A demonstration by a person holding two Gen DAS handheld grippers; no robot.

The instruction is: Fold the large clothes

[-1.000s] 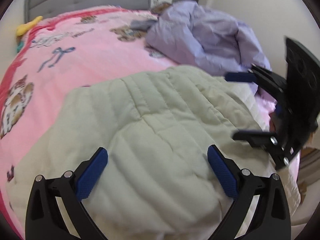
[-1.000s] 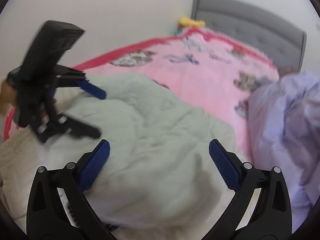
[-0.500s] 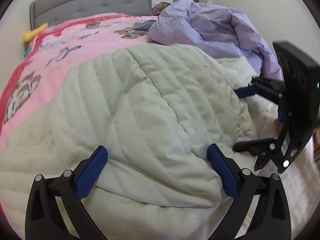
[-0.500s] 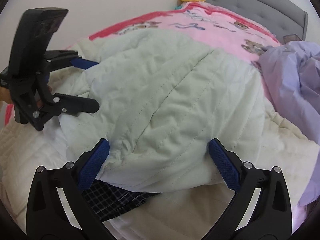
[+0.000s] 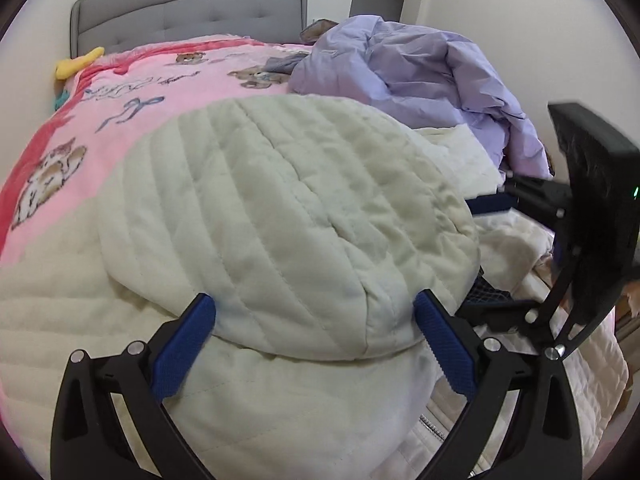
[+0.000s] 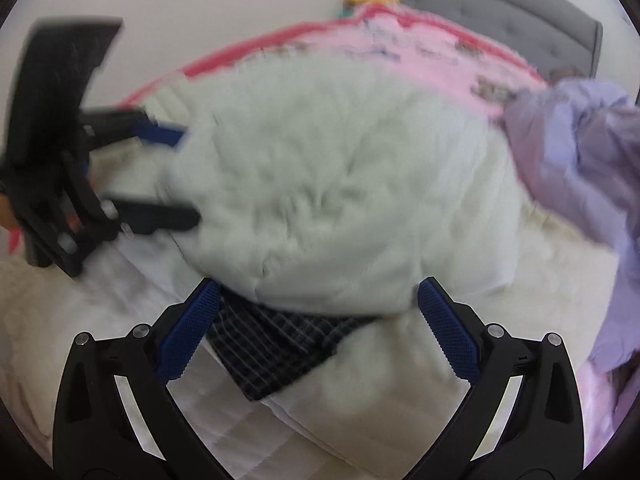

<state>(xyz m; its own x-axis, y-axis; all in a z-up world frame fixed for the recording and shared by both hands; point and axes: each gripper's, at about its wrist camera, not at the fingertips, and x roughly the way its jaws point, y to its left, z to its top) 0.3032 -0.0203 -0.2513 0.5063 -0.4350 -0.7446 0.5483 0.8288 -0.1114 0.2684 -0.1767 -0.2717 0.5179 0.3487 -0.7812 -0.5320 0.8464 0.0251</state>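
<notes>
Left wrist view. The left gripper (image 5: 314, 338) is standing wide open, its blue ribbed pads bracketing but not pinching the rounded near edge of the pale cream quilted jacket (image 5: 280, 208), which is lying folded over on itself on the pink cartoon-print blanket (image 5: 132, 92). The right gripper (image 5: 486, 260) is reaching in from the side, likewise spread, holding nothing. A crumpled lilac puffer jacket (image 5: 420, 68) is lying just beyond, near the grey upholstered headboard (image 5: 188, 12).

Right wrist view, blurred. The right gripper (image 6: 316, 332) is gaping over the same jacket (image 6: 340, 184); a dark checked lining (image 6: 276, 344) is poking out beneath the top layer. The left gripper (image 6: 176, 176) is showing at the jacket's far side.

Risks, judged: with neither tool gripping, the puffy upper fold is liable to spring back or slide off; the exposed lining suggests the layers are sitting askew, so pressing now could set a crooked fold; a careless sweep could drag in the lilac jacket.
</notes>
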